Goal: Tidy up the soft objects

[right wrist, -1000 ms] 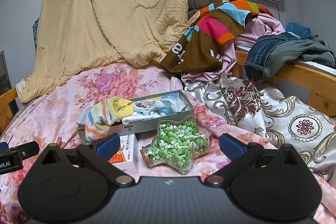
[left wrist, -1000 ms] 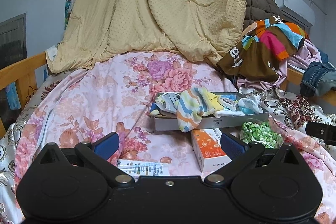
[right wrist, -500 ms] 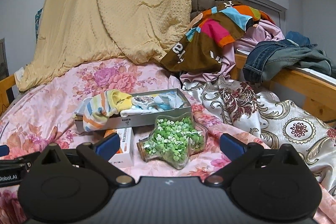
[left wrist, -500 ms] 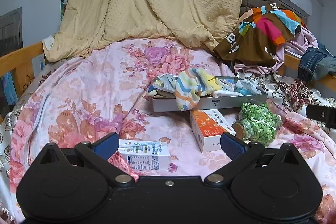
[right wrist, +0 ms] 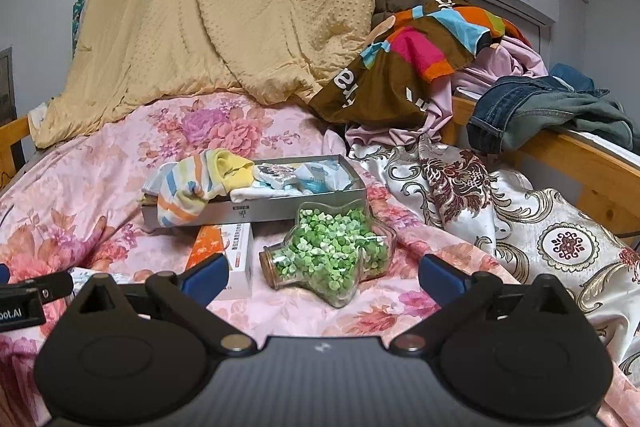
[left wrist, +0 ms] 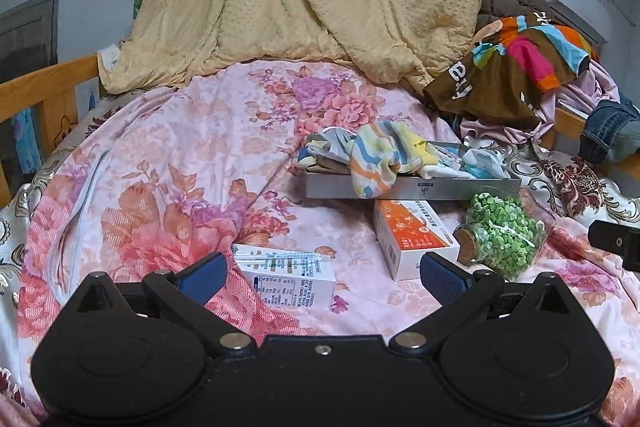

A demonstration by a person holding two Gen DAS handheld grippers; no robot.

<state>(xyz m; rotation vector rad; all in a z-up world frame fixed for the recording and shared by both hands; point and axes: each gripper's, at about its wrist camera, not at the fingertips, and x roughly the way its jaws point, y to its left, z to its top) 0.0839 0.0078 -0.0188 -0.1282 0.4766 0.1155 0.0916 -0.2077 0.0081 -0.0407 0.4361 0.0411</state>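
Left gripper (left wrist: pixel 322 273) has its jaws spread wide, nothing between them; right gripper (right wrist: pixel 322 273) likewise apart and empty. Both hover low over the pink floral bedsheet (left wrist: pixel 180 155).

Progress, my read: partly done. The pastel striped sock (left wrist: pixel 378 157) lies in the shallow grey metal tray (right wrist: pixel 256 209) but droops over its front wall; other small fabric pieces sit inside. Still to tuck in. Loose nearby: orange-and-white carton (left wrist: pixel 414 237), white printed carton (left wrist: pixel 288 277) just ahead of my left jaws, star-shaped glass jar of green beads (right wrist: pixel 332 255).

Versus a second ago: both cameras have pulled back, the tray sits further off, and the white carton shows fully.
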